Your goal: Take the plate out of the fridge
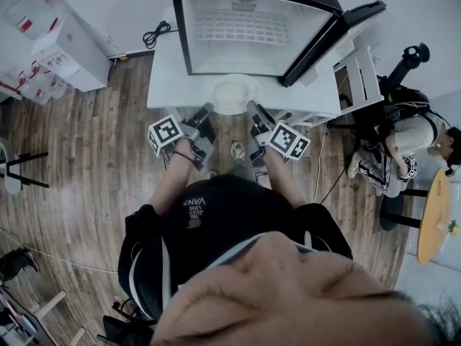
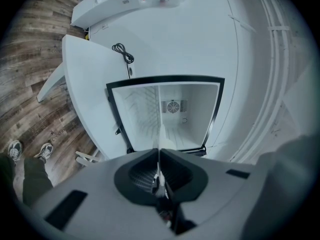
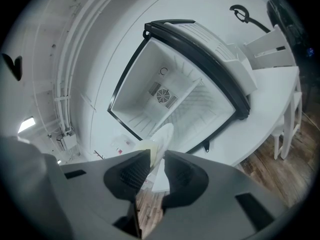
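A round white plate (image 1: 232,94) hangs level in front of the open mini fridge (image 1: 252,27), just outside its opening and over the table's front edge. My left gripper (image 1: 208,109) is shut on the plate's left rim and my right gripper (image 1: 251,107) on its right rim. In the left gripper view the plate (image 2: 160,134) shows edge-on as a thin white line pinched in the left gripper (image 2: 159,151). The right gripper view shows the plate (image 3: 161,136) tilted between the jaws of the right gripper (image 3: 157,154). The fridge interior (image 2: 170,114) holds only a wire shelf.
The fridge stands on a white table (image 1: 166,78), its door (image 1: 324,38) swung open to the right. A black cable (image 1: 155,33) lies behind it on the left. A white stool (image 1: 356,78) and a seated person (image 1: 410,143) are at the right, white boxes (image 1: 68,49) at the left.
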